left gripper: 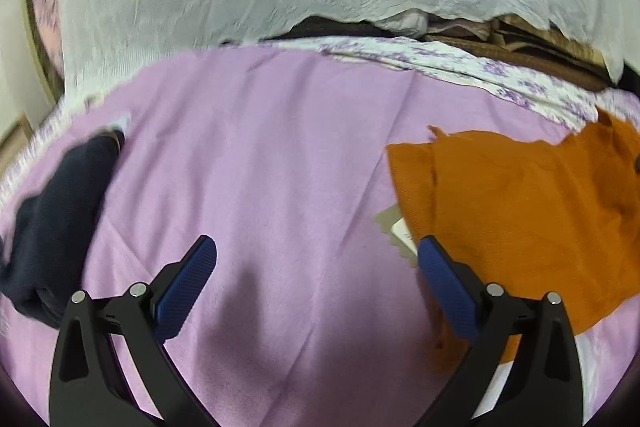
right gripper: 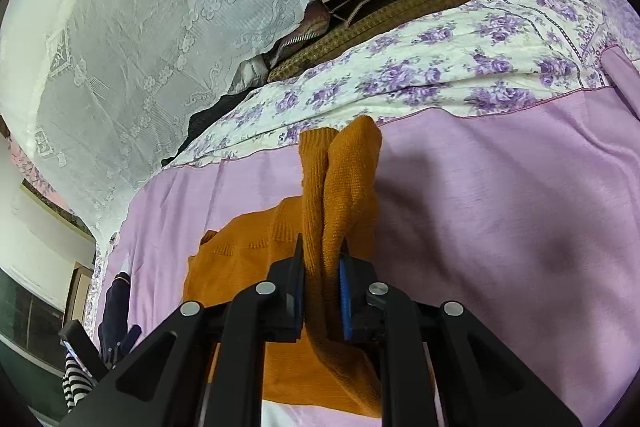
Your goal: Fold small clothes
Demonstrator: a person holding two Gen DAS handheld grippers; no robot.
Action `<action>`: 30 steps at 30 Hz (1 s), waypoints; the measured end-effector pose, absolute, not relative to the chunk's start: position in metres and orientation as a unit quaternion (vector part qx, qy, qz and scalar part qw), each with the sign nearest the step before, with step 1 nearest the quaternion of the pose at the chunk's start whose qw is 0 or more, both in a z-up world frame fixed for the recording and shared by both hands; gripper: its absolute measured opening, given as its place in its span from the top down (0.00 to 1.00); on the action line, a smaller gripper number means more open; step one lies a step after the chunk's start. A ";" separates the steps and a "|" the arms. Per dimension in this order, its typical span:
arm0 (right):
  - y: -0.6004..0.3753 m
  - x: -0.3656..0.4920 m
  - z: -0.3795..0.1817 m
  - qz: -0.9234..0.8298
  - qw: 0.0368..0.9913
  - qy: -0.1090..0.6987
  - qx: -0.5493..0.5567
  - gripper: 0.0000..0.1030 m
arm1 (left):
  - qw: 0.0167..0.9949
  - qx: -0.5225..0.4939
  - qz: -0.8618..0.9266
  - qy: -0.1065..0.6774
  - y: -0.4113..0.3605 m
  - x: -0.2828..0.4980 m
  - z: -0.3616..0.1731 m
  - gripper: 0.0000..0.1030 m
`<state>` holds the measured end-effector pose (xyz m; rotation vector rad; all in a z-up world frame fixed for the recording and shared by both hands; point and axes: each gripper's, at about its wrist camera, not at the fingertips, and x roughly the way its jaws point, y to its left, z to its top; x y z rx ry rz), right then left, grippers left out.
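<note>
An orange knit sweater [left gripper: 516,211] lies on the lilac bed sheet [left gripper: 280,155] at the right of the left wrist view. My left gripper [left gripper: 316,259] is open and empty above the sheet, its right finger at the sweater's left edge. A paper tag [left gripper: 400,233] peeks out from under that edge. My right gripper [right gripper: 320,263] is shut on a bunched fold of the orange sweater [right gripper: 340,187] and lifts it off the lilac sheet [right gripper: 500,207]; the rest of the sweater lies below and to the left.
A dark navy garment [left gripper: 52,227] lies at the left, also seen in the right wrist view [right gripper: 116,323] beside a striped piece [right gripper: 76,383]. A floral sheet border [right gripper: 420,67] and a white lace curtain [right gripper: 140,27] lie behind.
</note>
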<state>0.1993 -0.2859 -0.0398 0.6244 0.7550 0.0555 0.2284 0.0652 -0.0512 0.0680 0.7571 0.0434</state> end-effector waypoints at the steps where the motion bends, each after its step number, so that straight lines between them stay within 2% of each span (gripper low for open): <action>1: -0.282 0.200 -0.038 0.024 0.882 0.364 0.299 0.87 | 0.926 0.018 0.020 0.376 0.071 0.231 -0.053 0.04; 11: -0.244 0.208 -0.019 0.022 0.885 0.365 0.289 0.87 | 0.932 0.004 0.014 0.361 0.074 0.225 -0.052 0.04; 30: -0.134 0.236 -0.003 0.053 0.886 0.383 0.257 0.87 | 0.919 -0.049 0.012 0.392 0.092 0.238 -0.059 0.04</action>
